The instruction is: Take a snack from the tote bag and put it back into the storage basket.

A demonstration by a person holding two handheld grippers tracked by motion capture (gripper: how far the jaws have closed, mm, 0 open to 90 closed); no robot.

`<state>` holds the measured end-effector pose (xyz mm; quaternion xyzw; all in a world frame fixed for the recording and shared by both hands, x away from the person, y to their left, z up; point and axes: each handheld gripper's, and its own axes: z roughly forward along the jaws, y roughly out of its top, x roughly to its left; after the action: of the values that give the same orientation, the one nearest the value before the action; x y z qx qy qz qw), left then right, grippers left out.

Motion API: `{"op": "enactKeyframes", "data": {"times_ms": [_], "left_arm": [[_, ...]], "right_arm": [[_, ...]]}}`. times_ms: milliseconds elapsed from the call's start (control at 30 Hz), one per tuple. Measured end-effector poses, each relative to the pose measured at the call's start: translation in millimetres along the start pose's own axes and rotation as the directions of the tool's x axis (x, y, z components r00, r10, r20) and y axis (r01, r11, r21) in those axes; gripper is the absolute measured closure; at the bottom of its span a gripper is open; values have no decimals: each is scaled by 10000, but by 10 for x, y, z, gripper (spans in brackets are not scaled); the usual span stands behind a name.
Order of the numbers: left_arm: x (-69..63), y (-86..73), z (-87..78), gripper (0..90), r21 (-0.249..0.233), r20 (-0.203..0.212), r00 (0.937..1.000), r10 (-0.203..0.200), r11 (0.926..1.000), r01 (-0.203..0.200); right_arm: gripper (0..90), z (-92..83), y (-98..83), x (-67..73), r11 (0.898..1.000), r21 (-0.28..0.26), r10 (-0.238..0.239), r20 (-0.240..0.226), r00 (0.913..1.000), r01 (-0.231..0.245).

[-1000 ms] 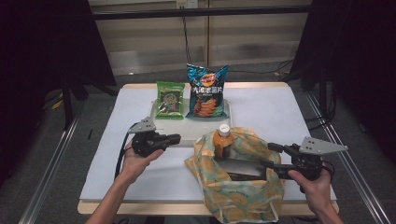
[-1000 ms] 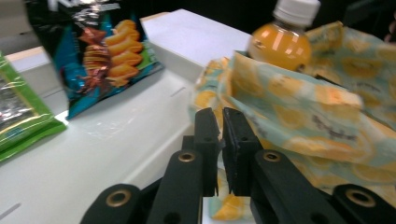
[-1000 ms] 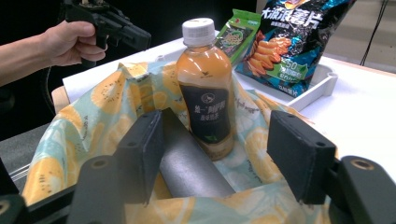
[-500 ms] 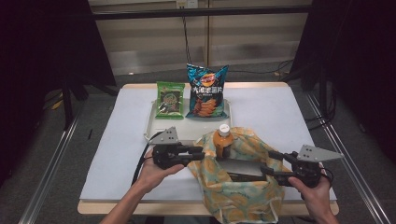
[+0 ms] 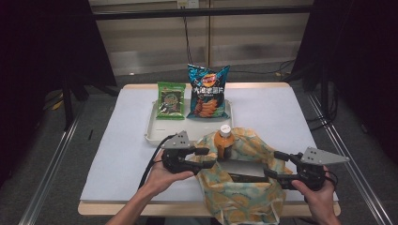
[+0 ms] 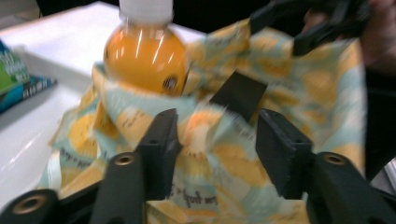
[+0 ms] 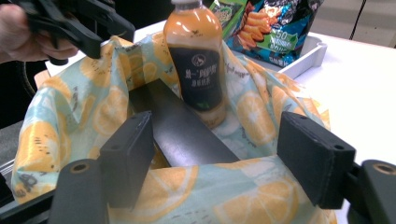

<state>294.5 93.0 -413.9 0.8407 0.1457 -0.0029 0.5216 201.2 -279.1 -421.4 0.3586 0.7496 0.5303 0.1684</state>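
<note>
The left gripper, jaws just opening, straddles the lemon-print bag rim unclamped; right gripper likewise parted. Orange drink bottle stands between them on the white table.

A white table with a pale wooden edge carried everything. A shallow white tray lay toward its far middle. A cloth bag printed with orange slices sat at the near edge, just in front of the tray. The table's left and right parts were bare white surface.
</note>
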Motion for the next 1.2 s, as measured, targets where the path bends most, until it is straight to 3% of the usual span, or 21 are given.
{"op": "enactKeyframes", "data": {"times_ms": [67, 100, 133, 267, 467, 567, 633, 700, 733, 767, 800, 867, 933, 1000, 1067, 1200], "left_arm": [[32, -59, 40, 716, 316, 60, 9999, -121, 9994, 119], [37, -76, 54, 858, 504, 218, 9997, -147, 9986, 136], [30, -92, 78, 890, 797, 159, 9999, -14, 9968, 2], [65, -119, 72, 900, 1167, 12, 9998, -178, 9930, 175], [66, -273, -91, 900, 1762, -452, 9987, -243, 9838, 320], [47, -396, -183, 900, 2124, -601, 9979, -230, 9765, 353], [41, -467, -200, 900, 2132, -609, 9973, -400, 9756, 522], [32, -535, -180, 900, 2224, -558, 9976, -420, 9735, 534], [26, -548, -178, 900, 2596, -696, 9972, -276, 9647, 448], [26, -574, -154, 900, 2528, -815, 9964, -235, 9665, 435], [35, -583, -151, 900, 2694, -793, 9965, -269, 9619, 474], [65, -621, -131, 900, 2834, -956, 9952, -186, 9580, 452], [108, -658, -100, 900, 2784, -973, 9945, -400, 9582, 657], [131, -687, -70, 900, 2967, -1024, 9939, -418, 9523, 707], [134, -713, -39, 900, 3006, -1033, 9939, -393, 9513, 688], [114, -682, -72, 897, 2691, -790, 9957, -480, 9607, 676]], "right_arm": [[269, 3, -11, 4, 9999, 108, -5, -54, 10000, 6], [266, 6, -16, 3, 9999, 128, -2, -38, 10000, 2], [266, 8, -18, 1, 9999, 148, -24, -69, 10000, 26], [266, 25, -31, 1, 9995, 308, -8, -94, 10000, 11], [268, 37, -11, 45, 9987, 514, -58, 27, 10000, 57], [273, 53, -38, 86, 9937, 1071, -326, 58, 9995, 318], [275, 45, -93, 106, 9913, 1277, -344, 77, 9994, 332], [275, 28, -159, 110, 9926, 1197, -232, 77, 9997, 221], [274, 16, -193, 106, 9925, 1214, -176, 62, 9998, 167], [274, 8, -219, 104, 9921, 1245, -146, 91, 9999, 134], [274, -8, -235, 100, 9917, 1281, -139, 74, 9999, 128], [274, -36, -257, 94, 9928, 1195, 31, 145, 9999, -48], [274, -23, -272, 103, 9917, 1286, 1, 124, 9999, -17], [275, 18, -289, 117, 9893, 1460, -41, 31, 10000, 36], [275, 55, -292, 118, 9873, 1587, -100, 8, 10000, 97], [280, 92, -298, 117, 9842, 1765, -124, -62, 9999, 133]]}}
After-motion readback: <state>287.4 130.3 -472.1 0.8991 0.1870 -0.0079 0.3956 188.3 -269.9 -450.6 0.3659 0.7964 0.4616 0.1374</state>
